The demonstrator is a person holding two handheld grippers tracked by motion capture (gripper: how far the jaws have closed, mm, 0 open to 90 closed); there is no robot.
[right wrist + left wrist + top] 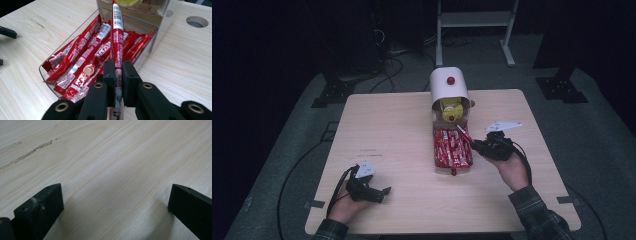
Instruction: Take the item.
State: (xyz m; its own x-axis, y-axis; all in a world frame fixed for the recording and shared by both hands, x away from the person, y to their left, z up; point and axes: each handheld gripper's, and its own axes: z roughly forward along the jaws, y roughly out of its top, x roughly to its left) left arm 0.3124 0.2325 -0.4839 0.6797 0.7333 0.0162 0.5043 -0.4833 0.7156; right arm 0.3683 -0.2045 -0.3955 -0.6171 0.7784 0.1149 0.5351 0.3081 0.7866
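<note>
A clear drawer (435, 150) (47, 72) pulled out of a white dispenser (449, 86) holds several red coffee stick packets (452, 147) (82, 55). My right gripper (474, 145) (118, 70) is shut on one red stick packet (463, 134) (117, 32), which points up and away over the drawer. My left gripper (384, 192) (115, 202) rests low over bare wood near the table's front left, jaws wide apart with nothing between them.
The dispenser's upper part shows yellow packets (452, 106) and a red knob (451, 80). A round hole (197, 21) is cut in the table to the right of the drawer. A white frame (474, 20) stands on the floor behind the table (387, 125).
</note>
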